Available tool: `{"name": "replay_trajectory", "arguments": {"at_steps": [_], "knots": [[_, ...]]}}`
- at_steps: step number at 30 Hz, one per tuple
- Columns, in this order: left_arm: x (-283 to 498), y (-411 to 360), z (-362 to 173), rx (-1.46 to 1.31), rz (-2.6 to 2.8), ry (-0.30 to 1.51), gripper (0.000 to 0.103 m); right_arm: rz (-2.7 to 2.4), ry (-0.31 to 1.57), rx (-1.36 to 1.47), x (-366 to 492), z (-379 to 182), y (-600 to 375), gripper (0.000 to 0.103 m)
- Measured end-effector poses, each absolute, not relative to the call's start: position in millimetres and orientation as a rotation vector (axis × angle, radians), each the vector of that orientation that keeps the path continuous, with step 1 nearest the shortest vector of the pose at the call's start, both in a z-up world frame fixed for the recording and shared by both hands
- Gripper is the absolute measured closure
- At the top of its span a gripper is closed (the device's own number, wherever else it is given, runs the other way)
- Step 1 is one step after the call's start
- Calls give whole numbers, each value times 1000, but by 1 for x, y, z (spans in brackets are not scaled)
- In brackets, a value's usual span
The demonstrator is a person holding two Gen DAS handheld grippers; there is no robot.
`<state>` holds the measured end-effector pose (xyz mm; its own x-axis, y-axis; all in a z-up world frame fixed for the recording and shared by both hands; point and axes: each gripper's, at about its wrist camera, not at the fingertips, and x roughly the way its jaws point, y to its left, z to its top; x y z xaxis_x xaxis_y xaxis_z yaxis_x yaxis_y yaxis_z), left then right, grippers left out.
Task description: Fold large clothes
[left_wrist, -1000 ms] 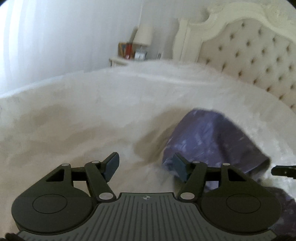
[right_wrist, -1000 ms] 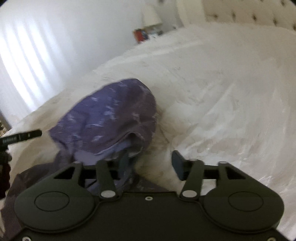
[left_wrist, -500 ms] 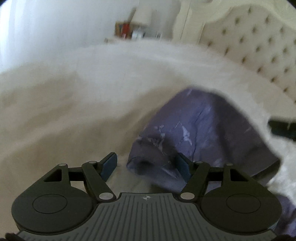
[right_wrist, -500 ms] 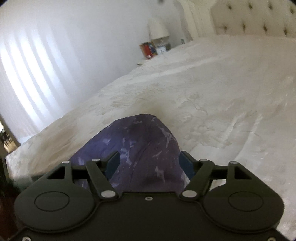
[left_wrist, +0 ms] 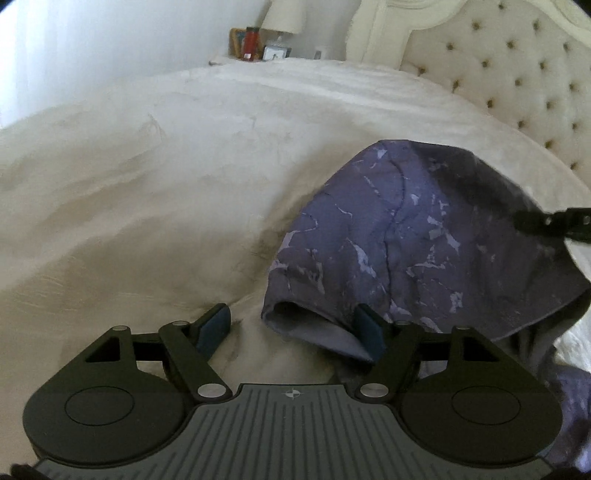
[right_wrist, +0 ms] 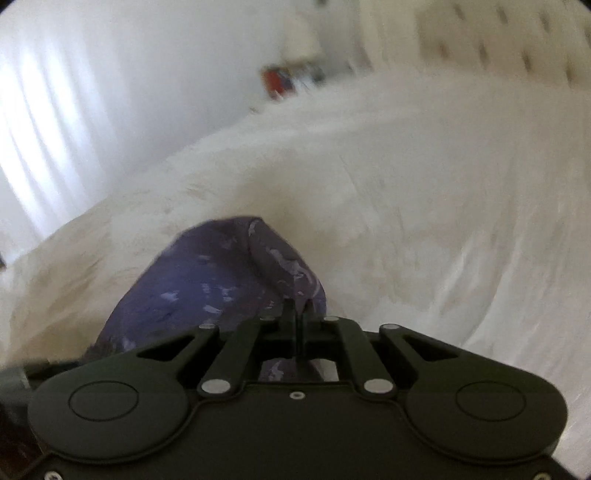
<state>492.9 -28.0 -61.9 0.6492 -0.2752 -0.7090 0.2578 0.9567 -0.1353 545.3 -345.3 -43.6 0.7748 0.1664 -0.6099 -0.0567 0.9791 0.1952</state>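
Note:
A purple garment with pale marbled marks (left_wrist: 417,236) lies bunched on the cream bedspread (left_wrist: 166,177). In the left wrist view my left gripper (left_wrist: 291,328) is open and its jaws are still widening; the garment's lower open hem lies between the blue pads, which do not press on it. The tip of the right gripper (left_wrist: 546,221) shows at the garment's right edge. In the blurred right wrist view my right gripper (right_wrist: 297,314) is shut on a fold of the purple garment (right_wrist: 207,291), which trails away to the left.
A tufted cream headboard (left_wrist: 517,62) stands at the back right. Beyond the bed a nightstand holds a lamp (left_wrist: 282,16), a red item (left_wrist: 251,42) and a small clock. White curtains (right_wrist: 48,122) hang along the left.
The right gripper has shut on the garment's fold after standing open around it. The left gripper has come down to the garment's hem, which now lies between its jaws.

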Motion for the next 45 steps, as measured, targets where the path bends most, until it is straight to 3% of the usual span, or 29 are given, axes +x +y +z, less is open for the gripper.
{"name": "replay_trajectory", "arguments": {"at_steps": [13, 21, 27, 40, 45], "knots": [[372, 45, 14, -129, -500, 760, 28, 386, 303, -256, 350, 10, -294, 95], [327, 83, 28, -401, -623, 798, 0, 502, 362, -493, 268, -35, -245, 95], [335, 75, 16, -510, -625, 833, 0, 504, 430, -552, 251, -67, -227, 92], [340, 68, -48, -568, -451, 989, 0, 397, 501, -300, 245, -58, -259, 87], [340, 66, -76, -771, -495, 1084, 2, 383, 517, -271, 243, -57, -260, 85]]}}
